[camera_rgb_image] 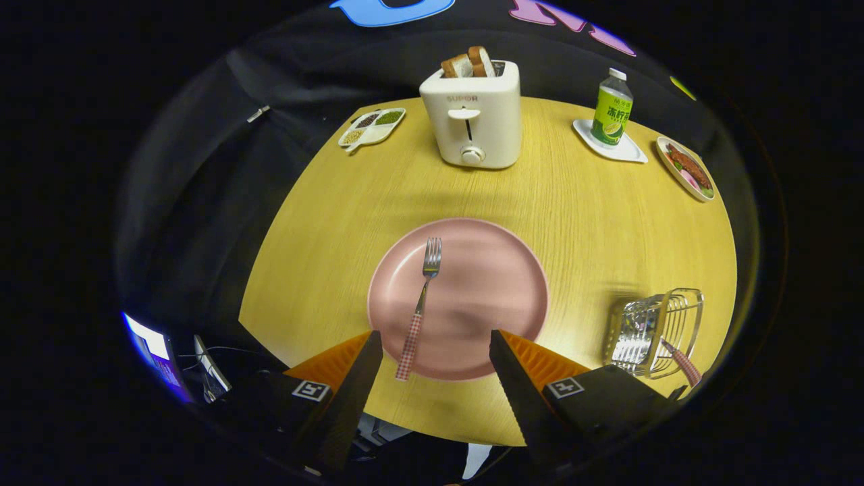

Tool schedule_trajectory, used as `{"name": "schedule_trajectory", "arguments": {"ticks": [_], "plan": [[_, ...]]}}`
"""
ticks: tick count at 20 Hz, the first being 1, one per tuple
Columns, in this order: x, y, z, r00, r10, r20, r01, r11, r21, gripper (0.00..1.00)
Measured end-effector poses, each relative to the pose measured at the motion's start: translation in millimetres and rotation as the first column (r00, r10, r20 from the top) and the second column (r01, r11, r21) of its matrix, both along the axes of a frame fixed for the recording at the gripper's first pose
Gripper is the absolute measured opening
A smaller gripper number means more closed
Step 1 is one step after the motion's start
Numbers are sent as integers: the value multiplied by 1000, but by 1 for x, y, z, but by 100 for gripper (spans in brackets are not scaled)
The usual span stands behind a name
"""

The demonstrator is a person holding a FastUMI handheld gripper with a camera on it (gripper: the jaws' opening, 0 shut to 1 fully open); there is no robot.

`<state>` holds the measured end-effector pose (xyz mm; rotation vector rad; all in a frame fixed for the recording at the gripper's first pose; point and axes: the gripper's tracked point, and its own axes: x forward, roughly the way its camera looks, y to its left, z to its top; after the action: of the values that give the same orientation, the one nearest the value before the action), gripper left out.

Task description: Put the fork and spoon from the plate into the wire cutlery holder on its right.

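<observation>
gripper [435, 344] fingers spread wide, holding nothing, over near rim of pink plate [499, 283]. fork [420, 307] lies on plate between them. wire cutlery holder [651, 331] to the right has a checked handle [685, 364] sticking out.

Bright overhead light, soft shadow on the table [580, 223], edges bent, wire holder [651, 331] blurred.

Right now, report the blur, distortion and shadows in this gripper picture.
Gripper view: fisheye bends the table edge into a curve; the wire cutlery holder is smeared by blur, the fork stays fairly sharp; a soft shadow crosses the plate near the open gripper; the toaster is evenly lit.
</observation>
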<state>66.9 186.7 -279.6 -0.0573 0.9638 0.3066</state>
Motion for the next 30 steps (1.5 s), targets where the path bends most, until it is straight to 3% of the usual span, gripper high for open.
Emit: {"name": "schedule_trajectory", "arguments": {"ticks": [10,13,15,18,20,21,23,25,30], "plan": [[16,13,-59,990,-62,-130,52,996,-77,98],[17,14,-67,987,-64,-147,51,994,-94,87],[17,16,-71,985,-64,-162,49,994,-94,72],[16,20,-72,983,-63,-171,48,995,-89,72],[14,18,-76,978,-70,-199,51,994,-96,51],[14,18,-73,977,-66,-203,47,994,-96,36],[11,14,-76,974,-58,-217,33,993,-114,35],[10,11,-77,973,-61,-223,36,993,-115,14],[6,8,-69,970,4,-241,-17,998,-53,11]]}}
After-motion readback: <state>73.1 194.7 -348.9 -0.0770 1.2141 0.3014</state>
